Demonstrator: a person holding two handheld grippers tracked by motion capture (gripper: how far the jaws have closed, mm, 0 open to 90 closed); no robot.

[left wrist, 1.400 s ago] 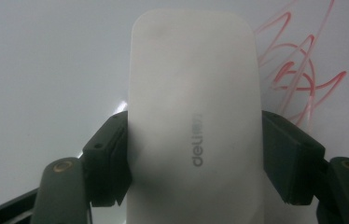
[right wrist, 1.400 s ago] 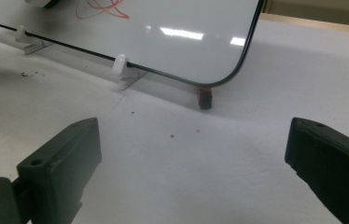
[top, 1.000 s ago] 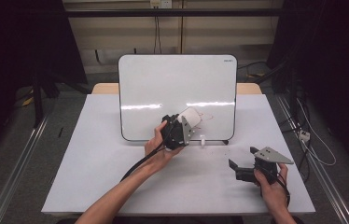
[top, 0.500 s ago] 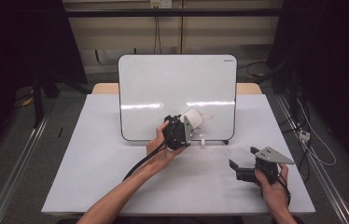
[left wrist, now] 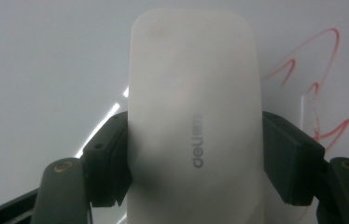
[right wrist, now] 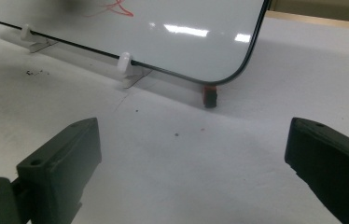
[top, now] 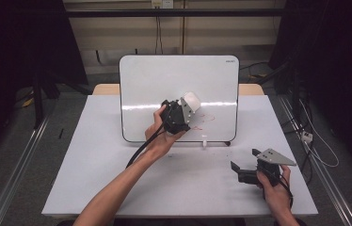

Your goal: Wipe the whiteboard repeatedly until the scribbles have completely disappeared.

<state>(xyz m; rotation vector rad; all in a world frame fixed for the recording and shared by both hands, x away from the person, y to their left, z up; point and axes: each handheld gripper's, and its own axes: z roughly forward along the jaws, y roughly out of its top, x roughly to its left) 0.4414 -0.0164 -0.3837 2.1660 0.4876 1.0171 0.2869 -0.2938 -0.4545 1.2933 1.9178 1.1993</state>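
Observation:
A white whiteboard [top: 164, 84] stands upright on the table, with red scribbles [top: 204, 118] low on its right half. My left gripper [top: 187, 109] is raised in front of the board and shut on a white eraser [top: 192, 100]. In the left gripper view the eraser [left wrist: 193, 93] sits between both pads, flat side toward the camera, close to the board [left wrist: 46, 56], with the red scribbles [left wrist: 312, 93] to its right. My right gripper [top: 244, 159] rests low at the table's front right, open with nothing between its jaws [right wrist: 193, 154].
The board stands on small white feet [right wrist: 125, 65] along its bottom edge. A small red and black piece [right wrist: 209, 95] sits under its lower corner. Dark specks dot the white tabletop [top: 94, 169]. Black curtains and cables surround the table.
My left hand has risen up the board with the eraser, uncovering the red scribbles below it. The right gripper has stayed put.

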